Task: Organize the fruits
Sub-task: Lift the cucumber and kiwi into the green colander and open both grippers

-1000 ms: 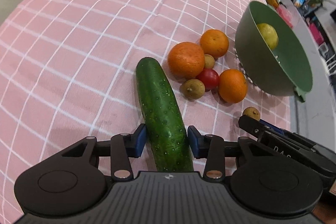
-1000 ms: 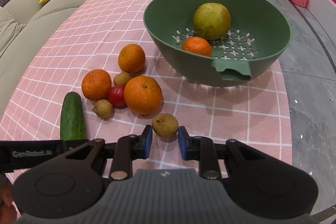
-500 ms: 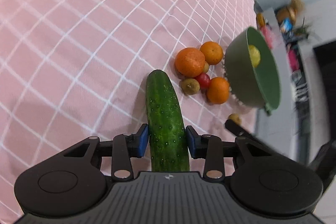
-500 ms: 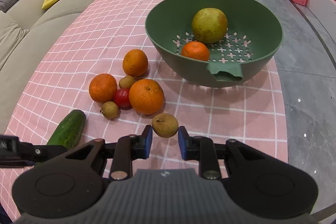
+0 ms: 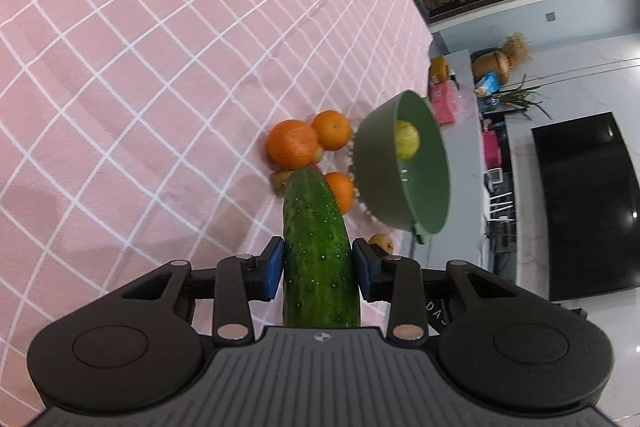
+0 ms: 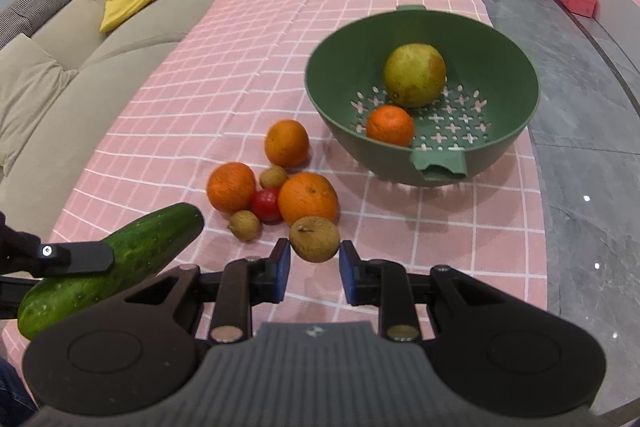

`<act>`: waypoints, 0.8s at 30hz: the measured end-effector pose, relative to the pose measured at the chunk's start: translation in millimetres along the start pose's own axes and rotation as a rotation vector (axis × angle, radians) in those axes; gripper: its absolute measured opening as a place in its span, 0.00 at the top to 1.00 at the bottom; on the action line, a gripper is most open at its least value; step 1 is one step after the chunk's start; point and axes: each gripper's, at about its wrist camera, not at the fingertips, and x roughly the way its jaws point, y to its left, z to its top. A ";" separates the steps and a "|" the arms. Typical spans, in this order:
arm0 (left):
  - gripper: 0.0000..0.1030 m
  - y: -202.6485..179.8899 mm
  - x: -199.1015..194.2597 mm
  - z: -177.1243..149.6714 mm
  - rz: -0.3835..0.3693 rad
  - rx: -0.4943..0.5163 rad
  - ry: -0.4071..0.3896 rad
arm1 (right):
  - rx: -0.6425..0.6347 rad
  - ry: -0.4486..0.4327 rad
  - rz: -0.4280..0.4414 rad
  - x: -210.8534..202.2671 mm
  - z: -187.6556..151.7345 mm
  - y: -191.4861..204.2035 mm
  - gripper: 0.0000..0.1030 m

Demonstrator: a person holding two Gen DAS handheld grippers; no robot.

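Observation:
My left gripper (image 5: 318, 263) is shut on a green cucumber (image 5: 318, 251) and holds it lifted above the pink checked tablecloth; it also shows in the right wrist view (image 6: 116, 259). My right gripper (image 6: 314, 261) is shut on a small brown fruit (image 6: 315, 238) and holds it just above the cloth. A green colander bowl (image 6: 512, 131) holds a yellow-green pear (image 6: 414, 75) and a small orange (image 6: 389, 125). Three oranges (image 6: 308, 197), a red tomato (image 6: 266, 205) and two small brown fruits (image 6: 245, 225) lie in a cluster left of the bowl.
The pink checked tablecloth (image 6: 224, 83) covers the table. A beige sofa (image 6: 60, 67) with a yellow cushion stands along the left edge. Grey floor (image 6: 592, 163) lies past the table's right edge. A low white shelf with clutter stands at the far right.
My left gripper shut on the cucumber and lifted it off the cloth, tilting up. My right gripper rose a little with the small brown fruit between its fingers.

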 end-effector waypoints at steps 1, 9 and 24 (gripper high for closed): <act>0.60 -1.3 -1.5 0.3 -0.005 0.008 -0.003 | 0.001 -0.005 0.005 -2.6 0.8 -0.1 0.78; 0.60 -37.4 6.2 17.5 -0.054 0.106 0.001 | 0.039 -0.056 0.037 -20.0 17.0 -8.0 0.78; 0.60 -118.3 38.6 37.5 -0.125 0.271 0.032 | 0.149 -0.150 0.026 -40.8 50.3 -47.0 0.78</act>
